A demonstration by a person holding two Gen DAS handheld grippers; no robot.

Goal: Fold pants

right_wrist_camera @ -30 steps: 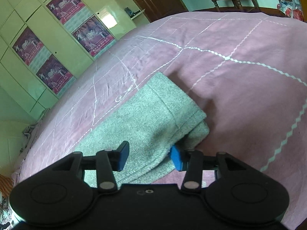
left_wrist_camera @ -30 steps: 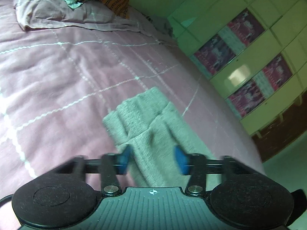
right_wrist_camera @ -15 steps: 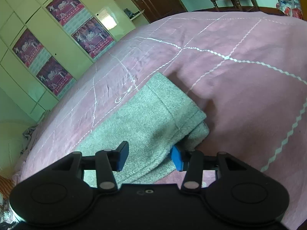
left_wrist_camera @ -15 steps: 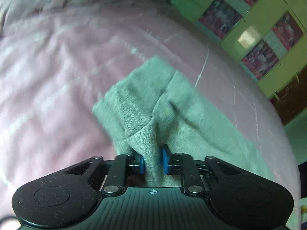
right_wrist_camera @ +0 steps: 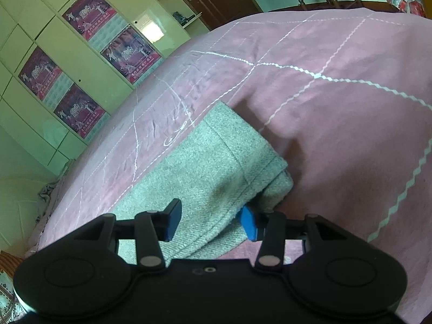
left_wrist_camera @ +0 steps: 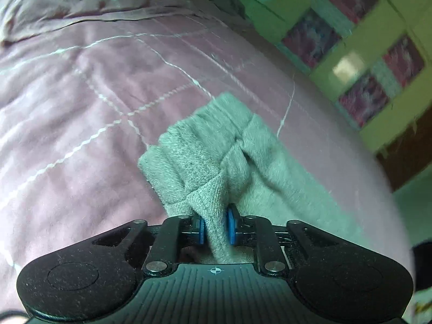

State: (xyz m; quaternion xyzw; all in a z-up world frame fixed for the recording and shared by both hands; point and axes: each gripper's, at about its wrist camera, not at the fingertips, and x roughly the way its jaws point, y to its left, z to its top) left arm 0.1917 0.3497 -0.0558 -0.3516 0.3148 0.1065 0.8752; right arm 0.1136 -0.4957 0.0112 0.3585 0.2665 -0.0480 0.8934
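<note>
Fold step: one end gripped, other end not yet.
My left gripper (left_wrist_camera: 215,228) pinches a bunched end of the grey pants (right_wrist_camera: 210,172) lying on the pink bedspread (right_wrist_camera: 337,102); my right gripper (right_wrist_camera: 210,222) straddles the hem, jaws spread. Next, probably: close right, lift both.

The pants (left_wrist_camera: 205,156) are grey, woven, folded into a long flat strip on pink bedding; one end is bunched and lifted into creased ridges. The other end (right_wrist_camera: 216,167) lies flat, its layers stacked, hem stitching showing.
</note>
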